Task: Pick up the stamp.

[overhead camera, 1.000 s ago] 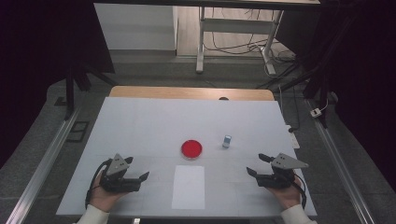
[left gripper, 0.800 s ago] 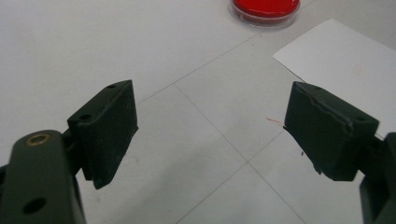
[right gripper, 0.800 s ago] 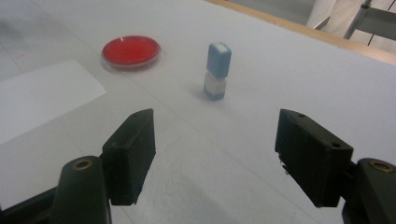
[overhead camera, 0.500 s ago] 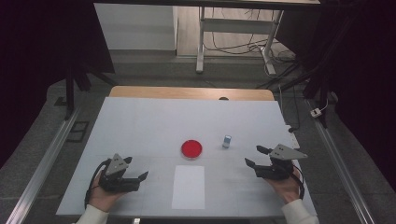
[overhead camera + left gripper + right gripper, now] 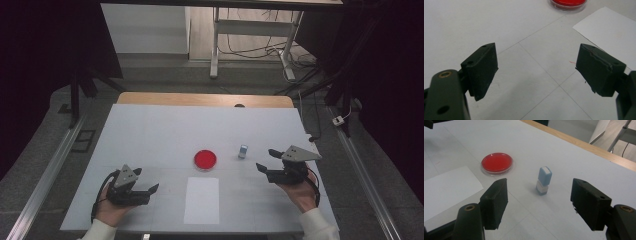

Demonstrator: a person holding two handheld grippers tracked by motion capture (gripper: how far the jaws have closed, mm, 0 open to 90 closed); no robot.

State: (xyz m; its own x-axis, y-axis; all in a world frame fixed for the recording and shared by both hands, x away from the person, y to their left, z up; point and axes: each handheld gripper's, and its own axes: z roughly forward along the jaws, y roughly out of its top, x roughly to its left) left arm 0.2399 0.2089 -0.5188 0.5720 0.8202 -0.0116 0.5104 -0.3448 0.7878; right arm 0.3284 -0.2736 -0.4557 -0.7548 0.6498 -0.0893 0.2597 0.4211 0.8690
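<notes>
Your right claw (image 5: pixel 266 160) stands with its jaws wide apart and nothing between them; over the last second it has travelled from the near right corner of the tabletop (image 5: pixel 150 130) inward and farther up, toward the small blue-and-white stamp (image 5: pixel 243 151); in the right gripper view the same claw (image 5: pixel 537 195) frames the stamp (image 5: pixel 543 180) squarely, the stamp standing upright and lying farther off than the jaw tips, apart from both. Judged from this approach, the stamp is the thing you are reaching for, and the reach is under way but not closed; the jaws have yet to come level with it.

Your left claw (image 5: pixel 150 190) rests at the near left of the tabletop, jaws likewise apart and empty, and has kept its place while the right hand advanced; in the left gripper view its claw (image 5: pixel 536 72) looks across bare surface toward the red dish (image 5: pixel 567 3) and the corner of the white paper sheet (image 5: pixel 609 27).

Farther out: the red dish (image 5: pixel 205 159) lies left of the stamp, near but apart; the white paper sheet (image 5: pixel 201 200) lies nearer you than the dish, between your two hands; none of these three has shifted. Expect the upright stamp to tip easily if a jaw nudges it.
</notes>
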